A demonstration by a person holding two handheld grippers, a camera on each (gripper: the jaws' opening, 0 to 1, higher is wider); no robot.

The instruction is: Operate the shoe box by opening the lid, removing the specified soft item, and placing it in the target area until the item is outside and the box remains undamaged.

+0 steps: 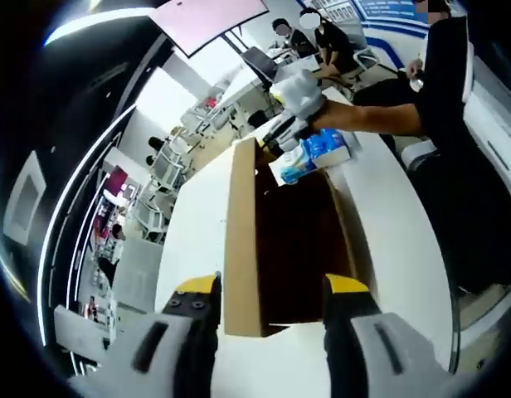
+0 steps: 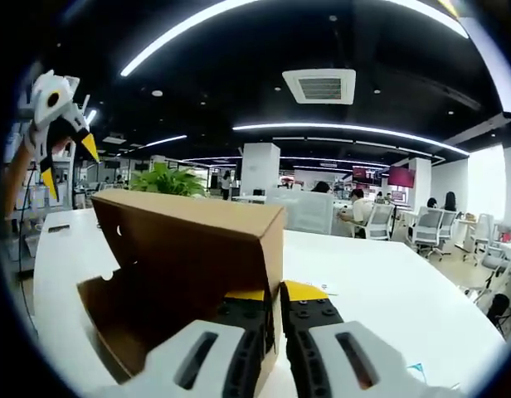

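The brown shoe box lies on the white table, and its lid stands up along the left side. My left gripper hangs open above the near end, with nothing between its jaws. My right gripper, held by a person's arm, is at the far end of the lid. A blue and white soft pack lies by that far end; I cannot tell whether it is inside the box. In the right gripper view my right gripper is shut on the lid's edge, and my left gripper hovers open, high at the left.
A person in dark clothes sits at the table's right edge. Office desks and chairs stand beyond the table. A small paper lies on the table behind the lid. A green plant stands past the box.
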